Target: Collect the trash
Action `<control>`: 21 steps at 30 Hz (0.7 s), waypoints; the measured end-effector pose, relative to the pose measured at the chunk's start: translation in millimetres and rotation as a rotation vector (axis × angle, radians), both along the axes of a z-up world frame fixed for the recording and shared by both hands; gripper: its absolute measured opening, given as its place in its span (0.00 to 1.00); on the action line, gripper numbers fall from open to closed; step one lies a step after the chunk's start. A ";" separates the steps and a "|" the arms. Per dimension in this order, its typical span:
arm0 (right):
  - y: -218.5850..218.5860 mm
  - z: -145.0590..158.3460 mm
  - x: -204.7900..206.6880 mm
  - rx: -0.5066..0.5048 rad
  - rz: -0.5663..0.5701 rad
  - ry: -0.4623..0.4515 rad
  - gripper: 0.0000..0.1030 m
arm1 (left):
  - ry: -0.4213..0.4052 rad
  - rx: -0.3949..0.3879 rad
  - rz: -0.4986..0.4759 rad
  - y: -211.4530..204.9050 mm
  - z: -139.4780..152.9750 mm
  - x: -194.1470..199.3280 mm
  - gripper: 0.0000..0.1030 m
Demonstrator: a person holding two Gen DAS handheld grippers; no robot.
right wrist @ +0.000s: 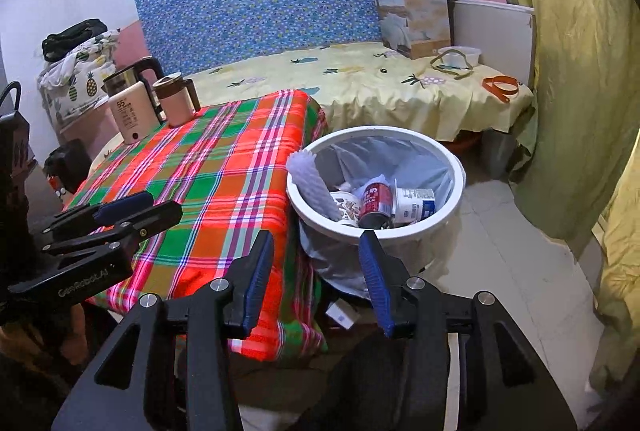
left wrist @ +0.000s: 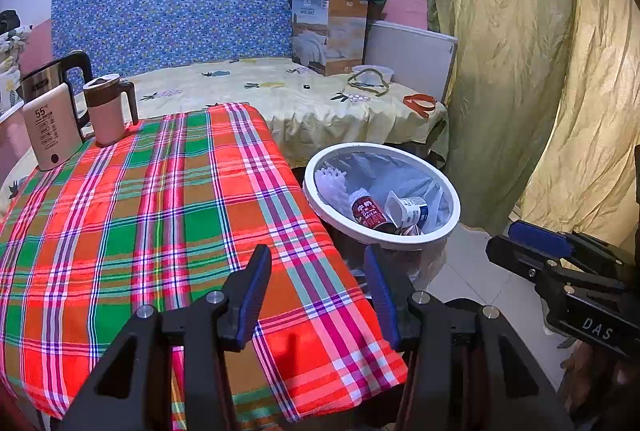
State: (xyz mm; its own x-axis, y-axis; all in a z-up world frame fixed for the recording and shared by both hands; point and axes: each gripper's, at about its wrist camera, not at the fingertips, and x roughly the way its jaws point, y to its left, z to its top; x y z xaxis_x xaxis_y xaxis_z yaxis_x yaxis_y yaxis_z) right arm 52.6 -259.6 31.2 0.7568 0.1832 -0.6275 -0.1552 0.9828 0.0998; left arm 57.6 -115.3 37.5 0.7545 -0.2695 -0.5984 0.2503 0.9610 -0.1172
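Both the left tool [left wrist: 316, 295] and the right tool [right wrist: 316, 279] hang open and empty. The white bin [right wrist: 448, 215] beside the plaid table [left wrist: 160, 191] holds a red can [right wrist: 376, 205] and cups.

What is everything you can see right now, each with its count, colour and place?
Tablecloth: one, red-green plaid, over the table.
Kettle: one, steel with black handle, far table corner.
Warmer: one, cream, in front of the kettle.
Mug: one, pink with brown handle, beside the warmer.
Bin: one, white rim, grey liner, on the floor beside the table.
Can: one, red, inside the bin.
Cup: one, white-blue, inside the bin.
Box: one, cardboard, on the bed.
Curtain: yellow-green, right side.
Left gripper: black, blue pads, open, empty.
Right gripper: same, open, empty.
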 end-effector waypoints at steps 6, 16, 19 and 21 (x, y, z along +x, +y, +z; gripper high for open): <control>0.3 -1.1 -1.5 0.001 -0.002 -0.003 0.45 | 0.004 0.002 0.005 -0.3 -0.7 0.0 0.49; 1.2 -1.2 -2.1 0.000 0.000 -0.005 0.45 | 0.004 0.003 0.007 -1.6 -2.1 -1.3 0.49; 1.2 -1.1 -1.8 -0.001 0.001 -0.005 0.45 | 0.004 0.002 0.007 -1.7 -2.1 -1.3 0.49; 2.2 -1.2 -2.3 -0.002 0.001 -0.006 0.45 | 0.004 0.002 0.007 -1.7 -1.8 -1.2 0.49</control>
